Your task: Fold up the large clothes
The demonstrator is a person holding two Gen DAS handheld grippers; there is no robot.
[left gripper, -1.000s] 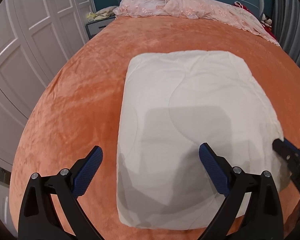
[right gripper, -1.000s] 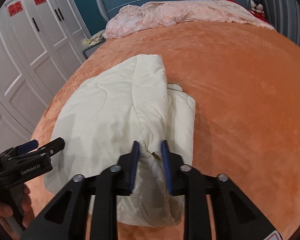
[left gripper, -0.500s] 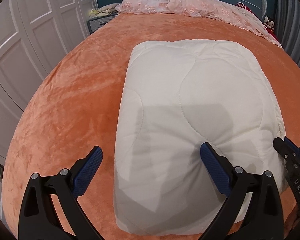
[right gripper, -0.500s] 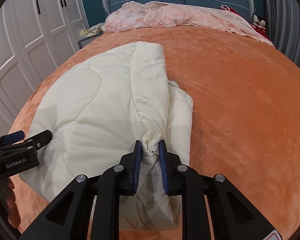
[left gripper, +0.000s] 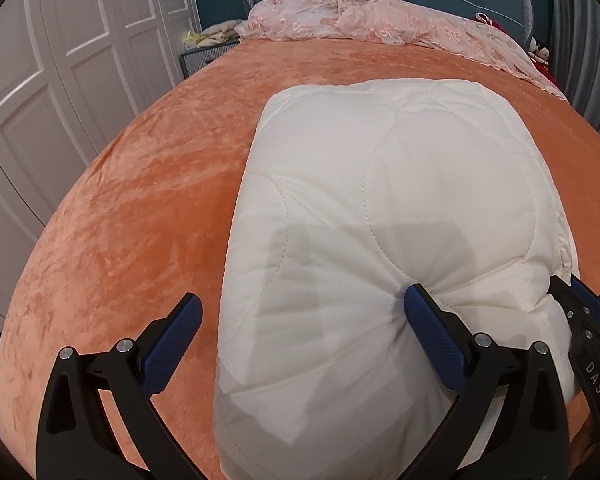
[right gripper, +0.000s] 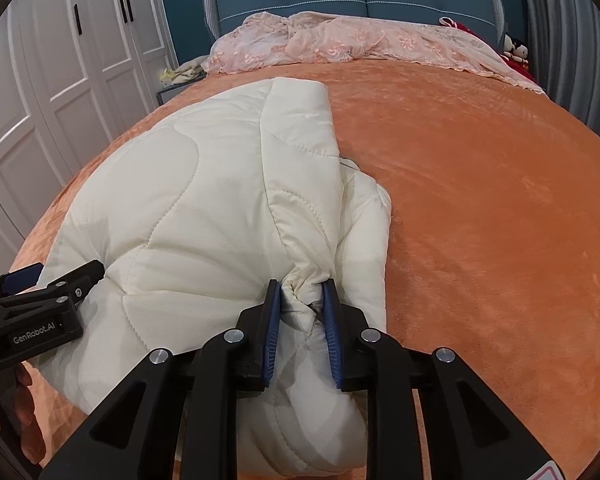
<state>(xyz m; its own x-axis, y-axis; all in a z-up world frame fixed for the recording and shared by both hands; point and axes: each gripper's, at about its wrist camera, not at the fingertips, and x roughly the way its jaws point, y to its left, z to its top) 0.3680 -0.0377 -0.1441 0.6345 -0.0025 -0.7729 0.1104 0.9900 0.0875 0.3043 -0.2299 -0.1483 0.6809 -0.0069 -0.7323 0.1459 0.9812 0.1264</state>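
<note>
Step in hand: release of folded cream quilted garment laid on the orange bed.

Right hand-held gripper has its jaws opening, with a bunched near-right corner of the garment between the pads. Left hand-held gripper stands wide apart, one finger pressing into the top layer, the other over bare bed at left. Next move calls for clearing both grippers without dragging the fold. Hidden: the layers beneath, the garment's near edge behind the gripper bodies, and whether the right pads grip firmly.
</note>
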